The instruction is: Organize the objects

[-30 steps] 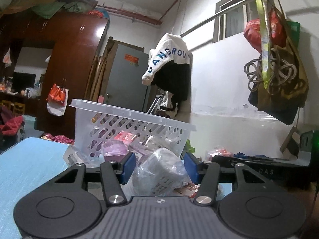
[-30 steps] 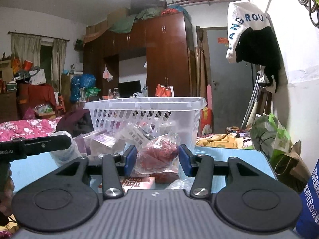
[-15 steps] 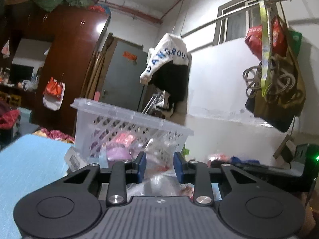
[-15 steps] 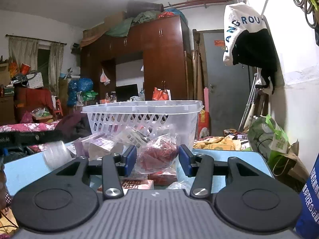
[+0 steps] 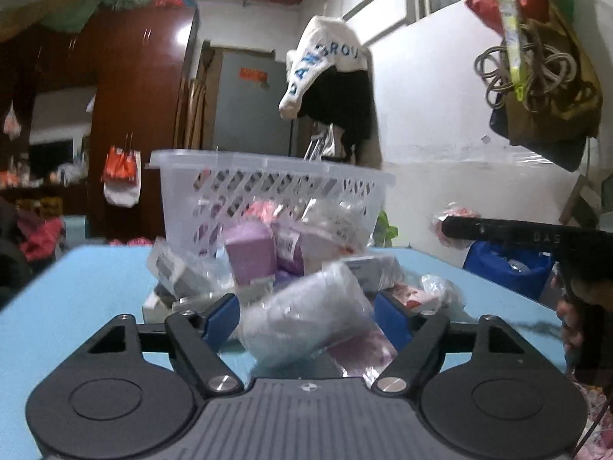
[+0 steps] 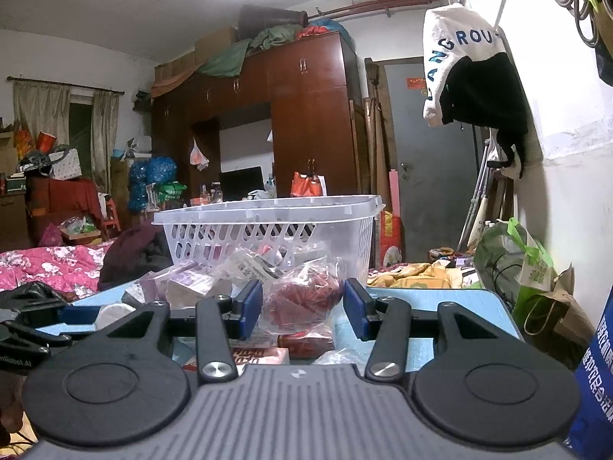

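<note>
Left tongs point(image 5: 306, 316) spread wide around the blurred clear-wrapped bundle point(image 5: 306, 318); right tongs point(image 6: 302, 308) wide.

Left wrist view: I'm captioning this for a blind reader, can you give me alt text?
The left tongs stand open around a clear plastic-wrapped bundle on a blue table. Behind it, purple boxes and bagged packets are piled against a white slotted basket. The right tongs reach in from the right edge.
</note>
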Tool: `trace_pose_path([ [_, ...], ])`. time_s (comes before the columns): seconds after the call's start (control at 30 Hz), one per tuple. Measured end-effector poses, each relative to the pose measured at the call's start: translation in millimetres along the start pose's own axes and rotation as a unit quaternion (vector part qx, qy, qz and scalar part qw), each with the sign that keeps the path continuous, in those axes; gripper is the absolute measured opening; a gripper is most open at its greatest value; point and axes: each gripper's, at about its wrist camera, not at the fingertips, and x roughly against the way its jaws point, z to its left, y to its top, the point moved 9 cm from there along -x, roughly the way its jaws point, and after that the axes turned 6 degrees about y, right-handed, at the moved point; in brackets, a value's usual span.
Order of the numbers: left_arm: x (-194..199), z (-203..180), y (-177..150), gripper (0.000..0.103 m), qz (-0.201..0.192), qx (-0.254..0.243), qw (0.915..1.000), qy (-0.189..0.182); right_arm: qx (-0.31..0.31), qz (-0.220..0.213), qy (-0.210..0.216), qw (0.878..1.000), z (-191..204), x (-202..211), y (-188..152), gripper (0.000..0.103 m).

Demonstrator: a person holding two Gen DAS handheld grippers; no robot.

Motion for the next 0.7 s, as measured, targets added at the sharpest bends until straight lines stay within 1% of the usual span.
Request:
trace_pose_path([
  [0.07,-5,2,-2,0.086,0.019,0.006,0.9998,0.0,0.0,0.0,0.0,1.0,0,0,0,0.05],
  [0.17,-9,7,-5,0.087,0.041,0.044,0.9981,-0.009,0.001,-0.001,0.0,1.0,1,1,0,0.05],
  [0.23,-12,11,-6,0.072,0.049,0.065,0.9964,-0.023,0.002,-0.002,0.0,1.0,2,1,1,0.05],
  [0.27,-13,13,-6,0.062,0.052,0.084,0.9946,-0.033,0.002,-0.003,0.0,1.0,2,1,1,0.05],
  [0.3,-14,16,-8,0.062,0.055,0.1,0.9924,-0.044,0.002,-0.004,0.0,1.0,2,1,1,0.05],
  [0.33,-14,18,-9,0.062,0.052,0.108,0.9917,-0.046,0.002,-0.006,0.0,1.0,2,2,1,0.05],
  [0.43,-7,22,-5,0.061,0.026,0.102,0.9939,-0.033,0.005,-0.011,-0.004,1.0,0,5,3,0.05],
  [0.53,8,20,13,0.061,-0.014,0.103,0.9936,-0.045,0.004,-0.018,-0.005,1.0,-1,7,5,0.05],
  [0.6,14,16,39,0.061,-0.043,0.091,0.9938,-0.047,0.004,-0.023,0.009,1.0,4,6,15,0.05],
  [0.7,7,14,97,0.061,-0.075,0.07,0.9936,-0.047,0.042,-0.039,0.016,0.998,21,-1,52,0.05],
])
